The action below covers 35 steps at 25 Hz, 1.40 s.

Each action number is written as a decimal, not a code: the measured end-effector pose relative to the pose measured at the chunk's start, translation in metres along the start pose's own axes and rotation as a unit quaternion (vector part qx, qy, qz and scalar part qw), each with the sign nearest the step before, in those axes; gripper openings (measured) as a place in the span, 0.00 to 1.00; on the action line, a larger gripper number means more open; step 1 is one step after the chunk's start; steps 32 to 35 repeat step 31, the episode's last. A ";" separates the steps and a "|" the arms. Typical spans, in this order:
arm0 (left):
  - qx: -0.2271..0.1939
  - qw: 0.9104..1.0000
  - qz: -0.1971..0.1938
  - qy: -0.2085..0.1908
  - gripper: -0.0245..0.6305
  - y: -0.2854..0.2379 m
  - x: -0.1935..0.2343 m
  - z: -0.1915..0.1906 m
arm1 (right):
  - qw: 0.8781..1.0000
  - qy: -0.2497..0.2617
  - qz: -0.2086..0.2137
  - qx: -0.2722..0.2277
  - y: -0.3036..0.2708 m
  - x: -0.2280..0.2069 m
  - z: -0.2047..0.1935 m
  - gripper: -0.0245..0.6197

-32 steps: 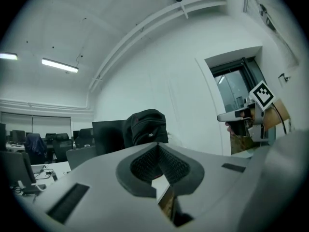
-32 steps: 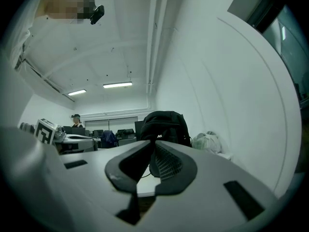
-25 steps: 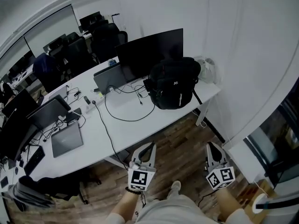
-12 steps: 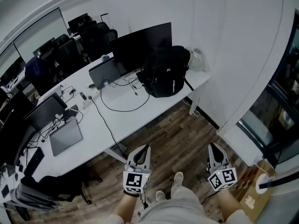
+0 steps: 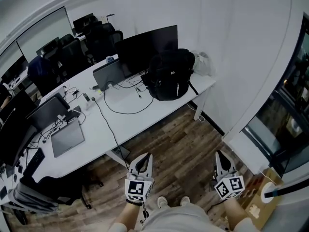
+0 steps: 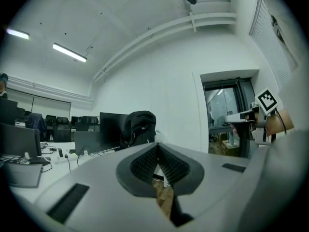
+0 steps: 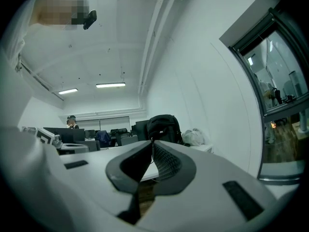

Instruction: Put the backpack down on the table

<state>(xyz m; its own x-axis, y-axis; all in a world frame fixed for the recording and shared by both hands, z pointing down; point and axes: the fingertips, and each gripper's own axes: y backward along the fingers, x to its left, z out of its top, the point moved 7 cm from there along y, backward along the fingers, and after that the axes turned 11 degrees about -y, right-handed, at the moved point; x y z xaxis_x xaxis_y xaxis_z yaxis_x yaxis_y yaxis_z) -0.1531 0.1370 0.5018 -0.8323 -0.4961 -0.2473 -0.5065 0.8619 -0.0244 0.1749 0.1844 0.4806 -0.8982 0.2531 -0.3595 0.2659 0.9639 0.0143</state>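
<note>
A black backpack [image 5: 170,75] stands upright on the right end of the long white table [image 5: 130,127], in front of a dark monitor [image 5: 145,45]. It also shows small and distant in the left gripper view as the backpack [image 6: 140,125] and in the right gripper view as the backpack [image 7: 163,127]. My left gripper [image 5: 144,158] and right gripper [image 5: 219,157] hang low over the wooden floor, well short of the table and apart from the backpack. Both are shut with nothing between their jaws.
Laptops [image 5: 67,137], cables [image 5: 108,124] and a second laptop [image 5: 108,74] lie on the table. A white bag [image 5: 203,62] sits beside the backpack by the wall. Office chairs [image 5: 72,52] stand behind. A glass door [image 5: 289,105] is at the right.
I have stepped back from the table; both grippers now sit lower in the head view and farther from the backpack, which stays on the table.
</note>
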 end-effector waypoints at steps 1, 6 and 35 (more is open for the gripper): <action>-0.001 1.000 0.002 0.000 0.05 0.000 -0.003 0.002 | 1.000 0.001 0.002 0.001 0.002 -0.001 0.002 0.08; -0.002 1.000 0.013 -0.001 0.05 -0.003 -0.019 0.007 | 1.000 0.003 0.012 0.007 0.009 -0.009 0.006 0.06; 0.006 1.000 0.023 0.004 0.05 -0.003 -0.029 0.015 | 1.000 -0.005 0.021 0.015 0.007 -0.021 0.006 0.06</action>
